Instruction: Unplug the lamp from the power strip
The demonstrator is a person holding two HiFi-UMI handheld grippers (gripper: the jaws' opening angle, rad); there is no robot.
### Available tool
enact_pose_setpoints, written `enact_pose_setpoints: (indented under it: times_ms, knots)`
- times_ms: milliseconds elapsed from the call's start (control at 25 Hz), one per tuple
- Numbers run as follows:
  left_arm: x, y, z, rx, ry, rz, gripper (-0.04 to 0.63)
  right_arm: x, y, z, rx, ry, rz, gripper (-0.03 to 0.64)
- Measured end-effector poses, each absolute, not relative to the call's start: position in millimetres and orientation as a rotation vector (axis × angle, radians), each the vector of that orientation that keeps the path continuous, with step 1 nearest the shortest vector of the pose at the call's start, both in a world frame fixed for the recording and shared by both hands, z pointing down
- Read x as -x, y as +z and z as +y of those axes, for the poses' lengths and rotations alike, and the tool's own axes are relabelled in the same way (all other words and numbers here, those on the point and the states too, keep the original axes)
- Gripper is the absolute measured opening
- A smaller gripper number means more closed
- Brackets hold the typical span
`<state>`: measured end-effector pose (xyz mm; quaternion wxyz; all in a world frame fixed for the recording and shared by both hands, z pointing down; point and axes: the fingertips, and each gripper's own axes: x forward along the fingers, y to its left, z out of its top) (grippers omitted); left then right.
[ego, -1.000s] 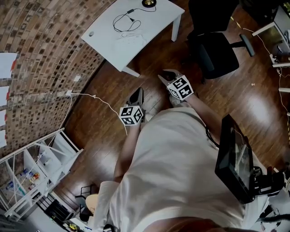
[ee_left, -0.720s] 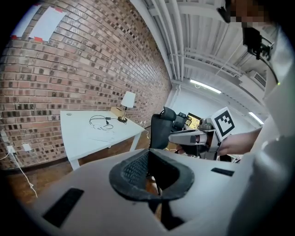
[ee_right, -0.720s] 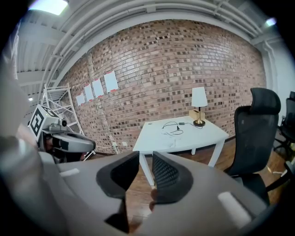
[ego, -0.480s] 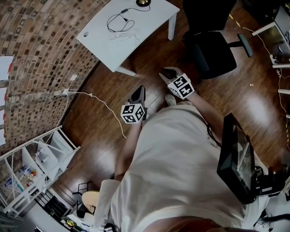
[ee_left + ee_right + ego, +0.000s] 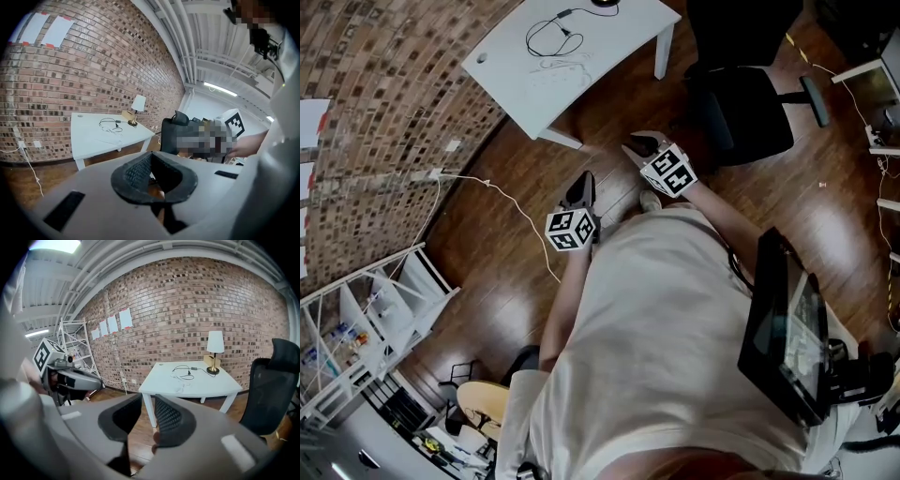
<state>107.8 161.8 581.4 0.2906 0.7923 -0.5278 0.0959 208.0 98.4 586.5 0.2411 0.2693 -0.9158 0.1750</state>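
Observation:
The lamp [image 5: 214, 351] has a white shade and a brass base, and stands at the far corner of a white table [image 5: 206, 386]. In the head view only the lamp's base [image 5: 605, 4] shows, at the top edge. From it a black cord [image 5: 546, 34] loops across the table [image 5: 609, 56], with a thin white cord [image 5: 562, 67] beside it. I cannot make out a power strip. My left gripper [image 5: 584, 180] is shut and empty, over the wooden floor short of the table. My right gripper [image 5: 637, 142] is partly open with nothing between its pads, nearer the table leg.
A black office chair [image 5: 741, 103] stands right of the table. A white cable [image 5: 502, 202] runs from a wall outlet [image 5: 441, 173] across the floor. A white shelf unit [image 5: 356, 319] stands by the brick wall at the left. A dark screen [image 5: 783, 323] hangs at my right side.
Both grippers have edged forward toward the table together. Their jaws look the same as before.

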Motion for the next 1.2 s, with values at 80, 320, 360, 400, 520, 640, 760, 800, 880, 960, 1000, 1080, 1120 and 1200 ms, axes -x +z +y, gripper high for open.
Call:
enact_pose_setpoints:
  times_ms: [80, 320, 360, 400, 520, 640, 760, 800, 880, 960, 1000, 1080, 1120, 1200]
  knots:
    - [-104, 580, 160, -2.108, 0.253, -1.423, 0.005, -200, 586, 100, -0.709, 0.471, -2.512, 0.087]
    - [-97, 579, 161, -2.09, 0.252, -1.461, 0.005, -186, 589, 105, -0.645, 0.446, -2.528, 0.087]
    - [-96, 580, 161, -2.085, 0.254, -1.465, 0.004, -185, 591, 106, -0.637, 0.447, -2.526, 0.087]
    - [-96, 581, 162, -2.081, 0.256, -1.467, 0.005, -185, 592, 106, -0.631, 0.447, -2.526, 0.087]
    - [-98, 584, 164, -2.074, 0.263, -1.473, 0.005, -186, 595, 108, -0.617, 0.445, -2.523, 0.084]
    - [-99, 585, 165, -2.07, 0.265, -1.478, 0.005, -189, 597, 109, -0.611, 0.441, -2.519, 0.083]
    - [-99, 587, 166, -2.067, 0.268, -1.478, 0.005, -191, 601, 109, -0.616, 0.452, -2.514, 0.083]
    - [-100, 587, 166, -2.067, 0.27, -1.477, 0.005, -192, 601, 110, -0.617, 0.457, -2.512, 0.083]
    - [-102, 588, 168, -2.069, 0.276, -1.471, 0.005, -194, 601, 110, -0.62, 0.459, -2.508, 0.081]
    - [-104, 589, 169, -2.071, 0.282, -1.465, 0.005, -195, 602, 111, -0.626, 0.461, -2.511, 0.078]
    - [-104, 590, 169, -2.073, 0.285, -1.462, 0.005, -195, 603, 111, -0.628, 0.462, -2.513, 0.07]
    - [-106, 591, 170, -2.075, 0.291, -1.454, 0.005, -196, 605, 113, -0.627, 0.465, -2.514, 0.063]
    - [-107, 592, 170, -2.076, 0.293, -1.45, 0.005, -196, 606, 114, -0.625, 0.467, -2.512, 0.063]
    - [-110, 593, 171, -2.079, 0.296, -1.443, 0.005, -199, 608, 116, -0.625, 0.472, -2.504, 0.063]
